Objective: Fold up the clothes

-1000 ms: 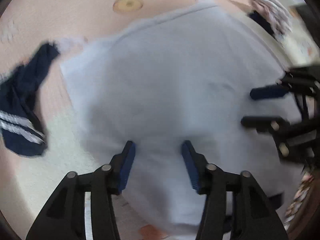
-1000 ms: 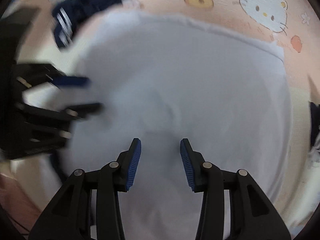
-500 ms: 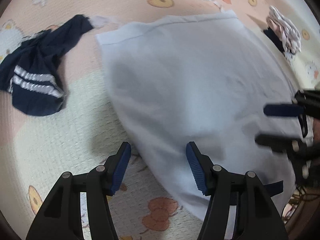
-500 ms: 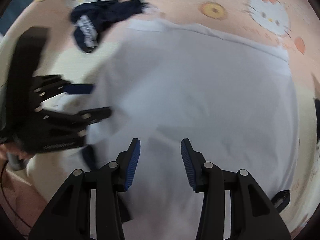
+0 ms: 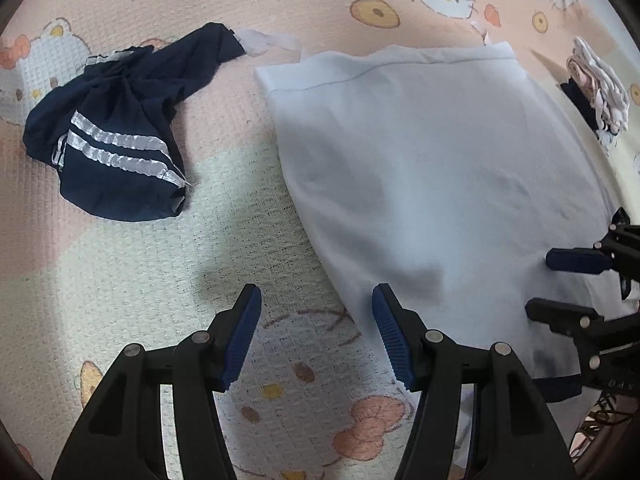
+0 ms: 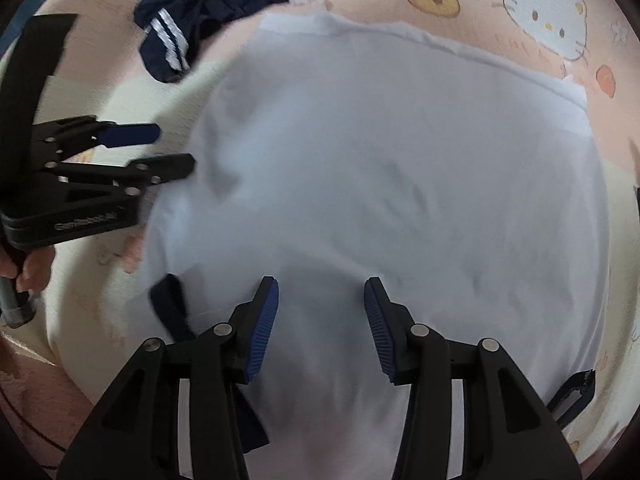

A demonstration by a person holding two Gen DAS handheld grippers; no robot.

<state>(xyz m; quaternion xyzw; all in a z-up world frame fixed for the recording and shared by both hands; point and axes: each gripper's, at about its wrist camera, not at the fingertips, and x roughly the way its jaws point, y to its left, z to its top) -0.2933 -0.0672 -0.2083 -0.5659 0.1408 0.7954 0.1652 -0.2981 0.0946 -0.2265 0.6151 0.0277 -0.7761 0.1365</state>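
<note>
- Our left tongs (image 5: 316, 332) hang released, jaws wide, nothing between the blue pads (image 5: 240, 340). They point down over the cartoon-cat mat (image 5: 140, 280), just beside the white garment's left edge.
- Our right tongs (image 6: 320, 328) are also released, jaws apart and gripping nothing. They hover above the near part of the white garment (image 6: 400, 180); we cannot tell whether the pads touch the cloth.
- From the left wrist view the right tongs show at the right edge, over the garment's near right part.
- From the right wrist view the left tongs show at the left, beside the garment's edge, with fingers of a hand (image 6: 34, 268) curled on the handle below.
- The white garment lies spread flat on the mat, hemmed edge on the far side, a few soft creases in the middle. Dark navy trim (image 6: 172, 304) peeks out at its near left corner and near right corner.
- A crumpled navy piece with two white stripes (image 5: 116, 136) lies on the mat, well apart to the garment's far left, a pale strip of cloth trailing from it.
- A small bundle of pale and dark clothes (image 5: 596, 92) sits past the garment's far right corner.
</note>
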